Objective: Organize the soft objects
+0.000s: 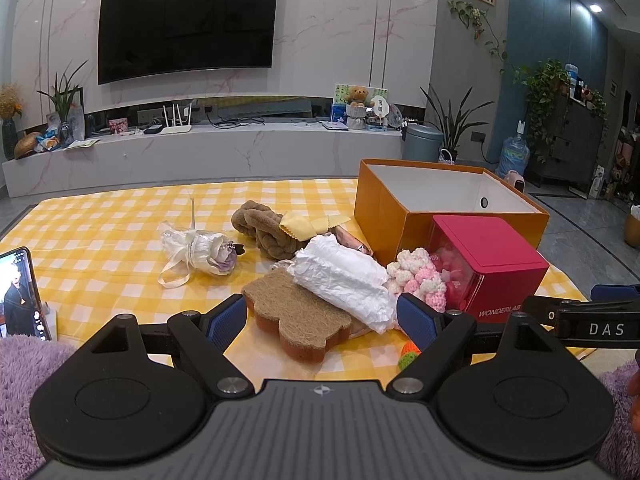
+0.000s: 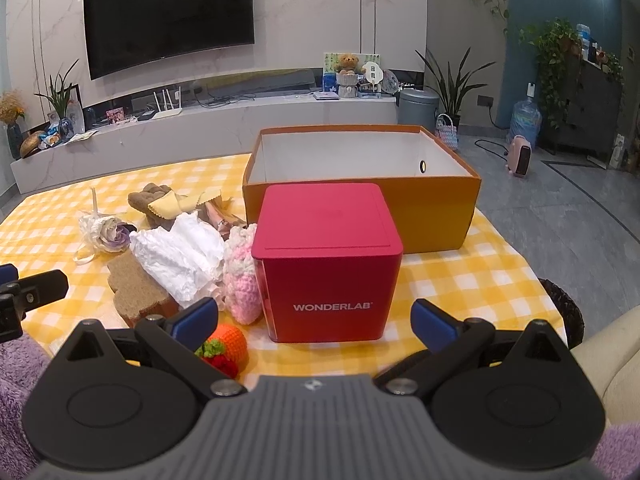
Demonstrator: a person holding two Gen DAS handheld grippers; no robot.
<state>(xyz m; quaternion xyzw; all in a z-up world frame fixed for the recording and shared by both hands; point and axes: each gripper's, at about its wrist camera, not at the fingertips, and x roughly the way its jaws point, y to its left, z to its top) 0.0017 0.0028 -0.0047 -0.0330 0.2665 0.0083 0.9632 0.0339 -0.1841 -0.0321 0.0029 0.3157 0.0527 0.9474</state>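
Left tongs point(image 1: 320, 316): wide open, holding nothing, low over the front of the pile.
Right tongs point(image 2: 314, 318): wide open, holding nothing, in front of the red box point(image 2: 328, 256).
Soft things: all lie on the yellow checked surface point(image 1: 100, 232), left of the red box.
Closest soft thing: the brown sponge point(image 1: 296, 316) sits between the left tongs' 2 blue pads, with white crinkled paper point(image 1: 344, 276) lying partly on top.
Others: a pink and white knit piece point(image 1: 420, 276), a brown fuzzy cloth point(image 1: 260, 228), a white flower bundle point(image 1: 204, 252), an orange knit toy point(image 2: 228, 340).
Goal place: probably the orange box point(image 2: 436, 208), open and empty, behind the red box.
Doing it well: pinch the sponge by its thick edge, squeeze gently, lift slowly so the paper slides off, then carry it over the red box.
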